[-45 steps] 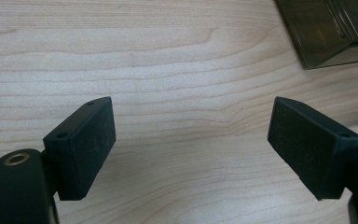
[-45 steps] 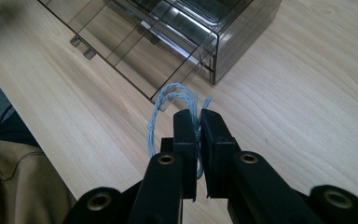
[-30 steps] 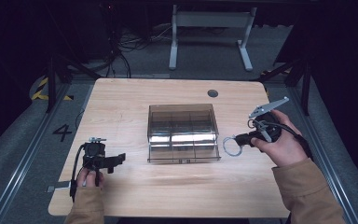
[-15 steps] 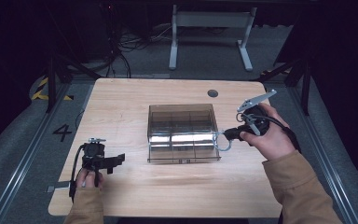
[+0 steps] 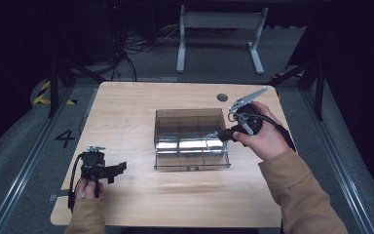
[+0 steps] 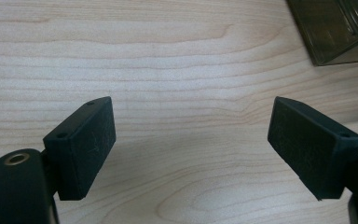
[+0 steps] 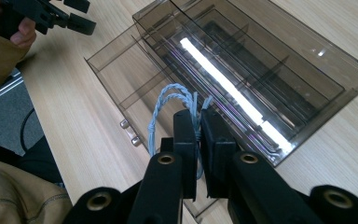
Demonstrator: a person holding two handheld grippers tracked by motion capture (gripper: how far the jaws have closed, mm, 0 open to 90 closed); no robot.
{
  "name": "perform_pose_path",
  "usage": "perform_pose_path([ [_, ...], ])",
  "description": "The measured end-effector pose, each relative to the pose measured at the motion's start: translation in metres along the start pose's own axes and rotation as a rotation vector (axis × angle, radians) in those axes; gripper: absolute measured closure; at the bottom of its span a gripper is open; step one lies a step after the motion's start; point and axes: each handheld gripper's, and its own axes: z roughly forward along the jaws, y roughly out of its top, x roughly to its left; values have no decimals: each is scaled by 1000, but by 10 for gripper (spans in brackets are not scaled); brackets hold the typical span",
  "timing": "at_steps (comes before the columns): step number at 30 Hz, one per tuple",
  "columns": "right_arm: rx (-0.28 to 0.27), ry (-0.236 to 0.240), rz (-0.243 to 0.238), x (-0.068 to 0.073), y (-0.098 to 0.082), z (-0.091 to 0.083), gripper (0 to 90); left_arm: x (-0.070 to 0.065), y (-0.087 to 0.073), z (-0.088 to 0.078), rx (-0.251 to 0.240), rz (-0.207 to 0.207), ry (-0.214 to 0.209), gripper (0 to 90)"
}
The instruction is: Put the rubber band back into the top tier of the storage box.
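Observation:
A smoky clear plastic organizer box with dividers sits in the middle of the wooden table; its drawer is pulled out toward the person. My right gripper is shut on a light blue braided cord loop and holds it over the box's near right part. My left gripper rests near the table's front left corner, open, with nothing but bare wood between its pads. A corner of the box is visible in the left gripper view at the top right.
The light wooden table has a round dark grommet at the back right. A white desk frame stands on the floor behind. The floor to the left bears a painted "4".
My right hand has carried the cord loop leftward from beside the box's right edge to over the box. The left gripper has stayed put.

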Motion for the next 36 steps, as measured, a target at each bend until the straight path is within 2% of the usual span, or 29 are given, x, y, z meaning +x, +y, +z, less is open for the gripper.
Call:
perform_pose_path([
  [7,-23,12,-11,4,11,7,861,1,0,-1,-6,-8,-1,159],
  [23,-7,34,-44,11,30,27,861,0,2,1,-2,-1,-9,159],
  [36,12,46,-46,13,37,49,861,0,2,1,-2,-1,-10,159],
])
